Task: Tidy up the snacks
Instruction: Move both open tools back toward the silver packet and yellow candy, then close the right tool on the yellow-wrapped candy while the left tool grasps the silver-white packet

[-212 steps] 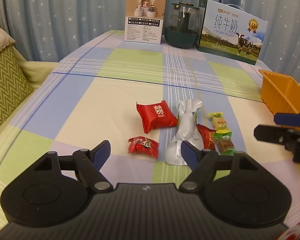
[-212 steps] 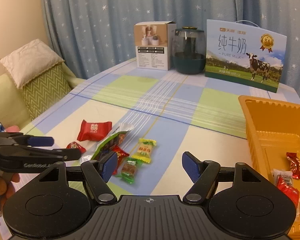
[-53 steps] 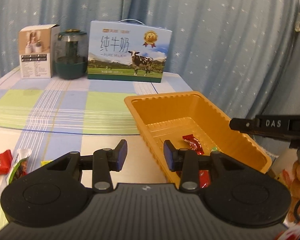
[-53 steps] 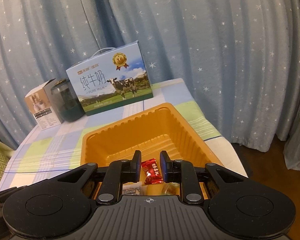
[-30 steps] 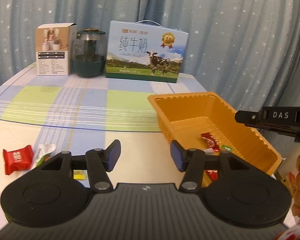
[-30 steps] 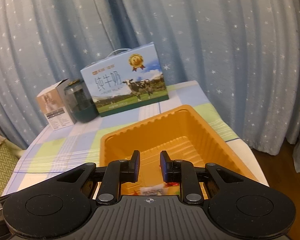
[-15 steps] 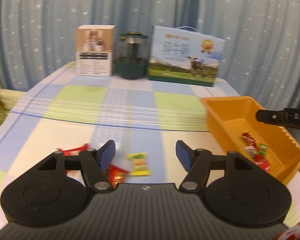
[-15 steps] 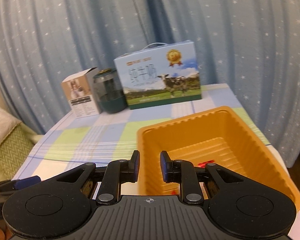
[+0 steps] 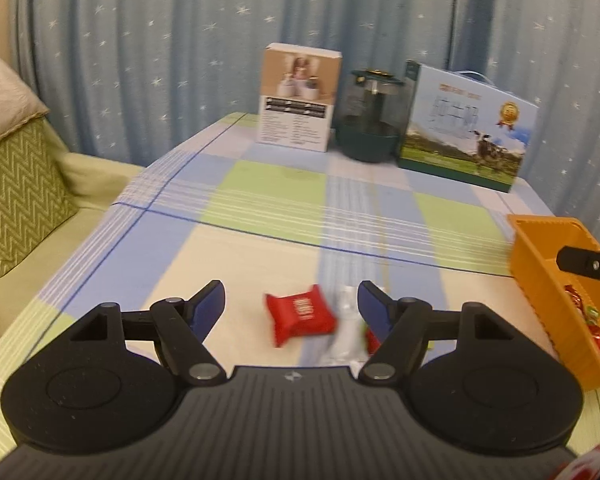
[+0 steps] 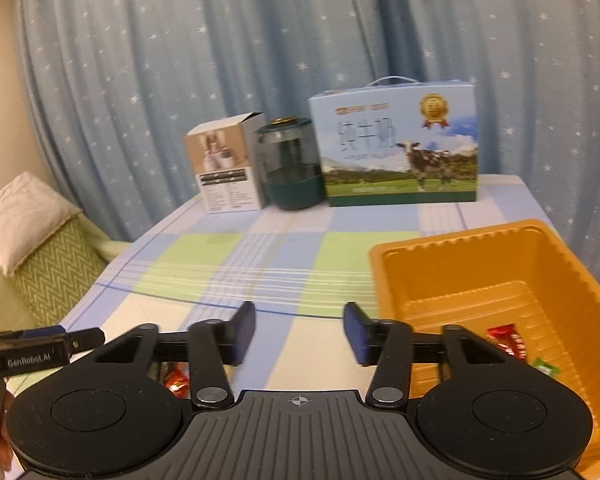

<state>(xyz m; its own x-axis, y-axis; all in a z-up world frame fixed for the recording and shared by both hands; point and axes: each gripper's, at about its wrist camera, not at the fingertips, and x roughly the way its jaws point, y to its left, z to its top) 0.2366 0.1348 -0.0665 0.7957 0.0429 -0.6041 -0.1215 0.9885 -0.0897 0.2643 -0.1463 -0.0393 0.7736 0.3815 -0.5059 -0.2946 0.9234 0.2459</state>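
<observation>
**Checked tablecloth, snacks split between cloth and tray**

Star-patterned blue curtains (image 10: 140,80) are seen behind a table (image 9: 260,208) covered in a blue, green and cream checked cloth. At its far edge a white product box (image 9: 298,98), a dark green jar (image 9: 370,116) and a milk carton (image 10: 400,148) printed with a cow are lined up. A cushion (image 9: 16,184) with a green zigzag pattern is noted to the left, beside the table.

In the left wrist view only, a red snack packet (image 9: 300,316) and a silver pouch (image 9: 346,332) are recorded lying on the cloth, between the left gripper's (image 9: 291,300) fingers but untouched; its jaws are opening. The orange tray (image 9: 540,256) is cut off at the right edge there, with the tip of the right gripper over it.

In the right wrist view only, the tray interior is shown: a red wrapped snack (image 10: 508,342) and a green one (image 10: 546,368) lie on its floor. The right gripper (image 10: 299,330) is observed with jaws opening and nothing between them. A small red candy (image 10: 176,380) is glimpsed on the cloth under its left finger.
</observation>
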